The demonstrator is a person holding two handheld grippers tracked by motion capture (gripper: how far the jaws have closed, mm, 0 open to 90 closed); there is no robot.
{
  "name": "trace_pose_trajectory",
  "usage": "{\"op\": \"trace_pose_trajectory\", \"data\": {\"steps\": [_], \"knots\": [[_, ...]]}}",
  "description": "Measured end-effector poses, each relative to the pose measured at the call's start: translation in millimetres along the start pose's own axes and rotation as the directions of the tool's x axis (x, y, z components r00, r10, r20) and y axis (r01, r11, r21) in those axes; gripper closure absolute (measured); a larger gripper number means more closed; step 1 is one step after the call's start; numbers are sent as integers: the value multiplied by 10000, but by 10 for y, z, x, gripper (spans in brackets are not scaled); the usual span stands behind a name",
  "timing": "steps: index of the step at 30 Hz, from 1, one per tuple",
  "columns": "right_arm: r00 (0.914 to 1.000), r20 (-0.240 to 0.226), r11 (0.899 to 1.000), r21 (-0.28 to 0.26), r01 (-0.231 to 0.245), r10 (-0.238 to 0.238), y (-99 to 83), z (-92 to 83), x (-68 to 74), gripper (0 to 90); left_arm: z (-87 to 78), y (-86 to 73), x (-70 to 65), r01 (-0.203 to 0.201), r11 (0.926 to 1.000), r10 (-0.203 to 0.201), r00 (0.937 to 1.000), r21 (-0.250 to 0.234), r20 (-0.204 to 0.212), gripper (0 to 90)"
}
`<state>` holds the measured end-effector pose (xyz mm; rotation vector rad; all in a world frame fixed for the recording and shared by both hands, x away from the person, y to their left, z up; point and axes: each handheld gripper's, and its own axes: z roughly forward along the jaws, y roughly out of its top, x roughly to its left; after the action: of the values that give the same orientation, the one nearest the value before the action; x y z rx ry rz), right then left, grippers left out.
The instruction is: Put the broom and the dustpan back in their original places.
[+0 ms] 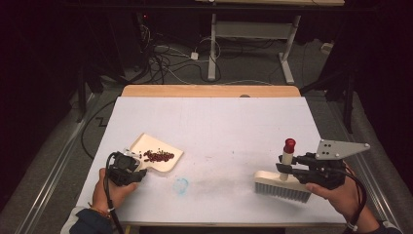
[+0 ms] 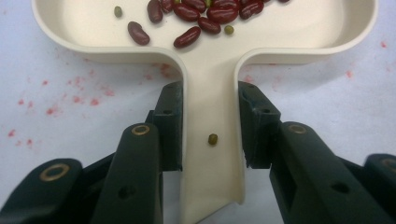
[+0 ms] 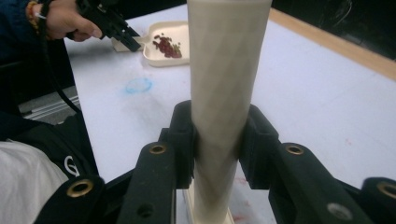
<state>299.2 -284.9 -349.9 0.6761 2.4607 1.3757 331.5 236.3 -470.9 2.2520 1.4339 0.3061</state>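
Note:
A cream dustpan (image 1: 160, 147) lies flat at the table's left with several red beans (image 1: 158, 155) piled in it. My left gripper (image 1: 139, 174) is shut on its short handle (image 2: 210, 116); both pads press the handle's sides, and one small green bean (image 2: 213, 139) rests on the handle. Red beans (image 2: 205, 14) and a few green ones fill the pan's near part. At the right, a cream brush (image 1: 282, 184) with pale bristles stands on the table, its upright handle topped by a red cap (image 1: 289, 144). My right gripper (image 1: 285, 166) is shut on that handle (image 3: 224, 93).
The white table top (image 1: 219, 126) has faint red smudges and a blue ring mark (image 1: 181, 185) between the pan and the brush. A wooden strip (image 1: 209, 90) runs along the far edge. Cables and table legs lie on the floor beyond.

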Motion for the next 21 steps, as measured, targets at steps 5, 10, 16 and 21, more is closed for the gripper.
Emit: {"op": "trace_pose_trajectory", "data": {"steps": [5, 10, 16, 21], "knots": [[9993, -44, 9989, 288, -383, 385, -41, 46, -214, 703, -20, -3, -91, 919, 9956, -917, 9957, -202, 91, 609], [9964, -435, 9956, 621, -697, 725, 10, 112, -472, 702, -53, -30, -300, 755, 9967, -736, 9955, -309, 591, 505], [9936, -199, 9912, 741, -1098, 1116, 54, 308, -721, 692, -113, -37, -319, 338, 9959, -308, 9989, -842, 363, 419], [9830, 727, 9833, 579, -1727, 1684, 37, 479, -853, 661, -272, -73, -363, -869, 9630, 820, 9962, -2553, -299, 258]]}}
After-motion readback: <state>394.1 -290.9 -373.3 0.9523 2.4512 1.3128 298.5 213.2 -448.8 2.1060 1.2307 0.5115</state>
